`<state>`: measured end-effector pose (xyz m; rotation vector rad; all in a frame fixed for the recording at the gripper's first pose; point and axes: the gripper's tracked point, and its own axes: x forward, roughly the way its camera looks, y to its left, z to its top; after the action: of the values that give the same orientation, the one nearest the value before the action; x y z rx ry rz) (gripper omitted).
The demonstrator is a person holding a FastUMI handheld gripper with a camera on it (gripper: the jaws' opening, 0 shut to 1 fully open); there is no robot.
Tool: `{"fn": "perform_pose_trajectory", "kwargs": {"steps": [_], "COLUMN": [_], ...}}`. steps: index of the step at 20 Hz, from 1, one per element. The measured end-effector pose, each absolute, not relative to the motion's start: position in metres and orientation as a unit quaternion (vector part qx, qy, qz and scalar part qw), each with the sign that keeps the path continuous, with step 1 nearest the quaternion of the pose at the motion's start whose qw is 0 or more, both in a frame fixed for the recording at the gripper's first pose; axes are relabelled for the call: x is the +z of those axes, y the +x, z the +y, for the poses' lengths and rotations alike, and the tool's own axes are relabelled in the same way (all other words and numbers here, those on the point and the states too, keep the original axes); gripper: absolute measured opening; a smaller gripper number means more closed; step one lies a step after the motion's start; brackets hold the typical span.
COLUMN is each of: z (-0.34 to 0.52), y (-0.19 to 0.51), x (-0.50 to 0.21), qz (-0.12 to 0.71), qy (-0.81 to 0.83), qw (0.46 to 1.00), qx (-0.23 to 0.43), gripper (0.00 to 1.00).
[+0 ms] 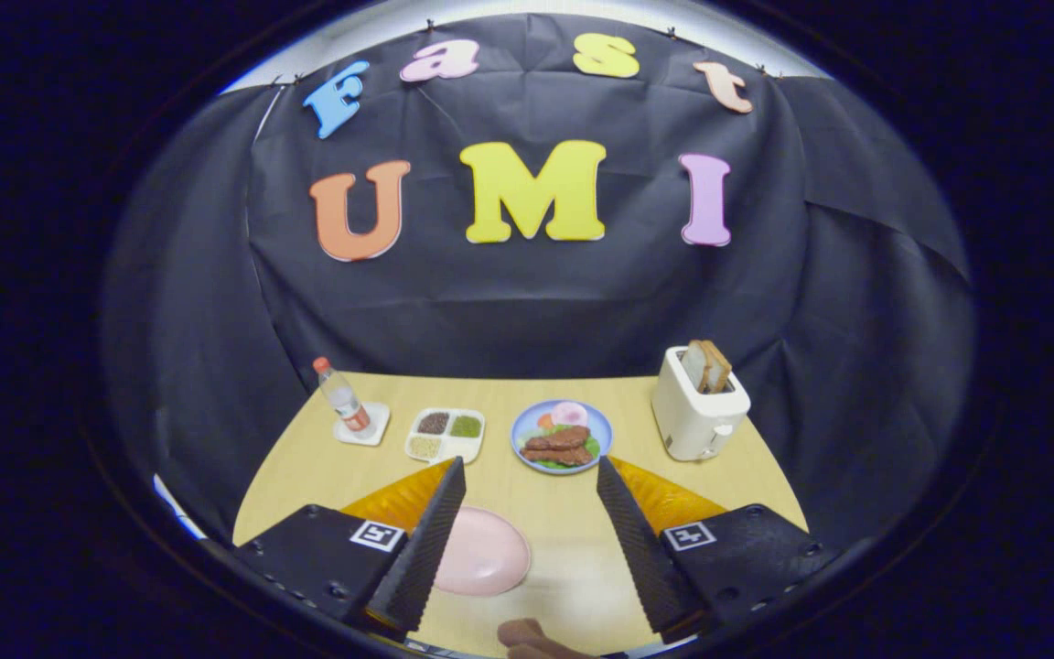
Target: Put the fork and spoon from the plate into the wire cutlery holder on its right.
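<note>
The claw (530,463) is spread wide and holds nothing. In the lower middle of the picture, a flat round pale pink plate (490,554) lies on the light wooden desk (573,577) between its fingers. Brown rounded ends (527,633) sit nearer still. They may be cutlery handles, but I cannot tell. A careless dip could bump the plate and slide it away.

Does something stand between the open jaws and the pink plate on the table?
Nothing visible does. The gripper is open, and the pink plate lies on the table between its fingers, one edge hidden behind a finger. The blue food plate and toaster stand farther beyond.
</note>
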<state>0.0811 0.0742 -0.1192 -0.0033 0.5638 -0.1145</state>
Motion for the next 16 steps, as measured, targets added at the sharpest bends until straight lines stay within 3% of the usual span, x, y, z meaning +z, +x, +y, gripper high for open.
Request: {"fn": "perform_pose_trajectory", "kwargs": {"steps": [3,11,16], "z": [0.081,0.091,0.104], "y": [0.074,0.019,0.001], "x": [-0.09,0.008,0.003], "qz": [0.215,0.022,0.017], "qy": [-0.018,-0.043,-0.049], "qw": [0.975,0.996,0.996], "qx": [-0.06,-0.077,-0.068], "gripper": [0.99,0.96,0.96]}}
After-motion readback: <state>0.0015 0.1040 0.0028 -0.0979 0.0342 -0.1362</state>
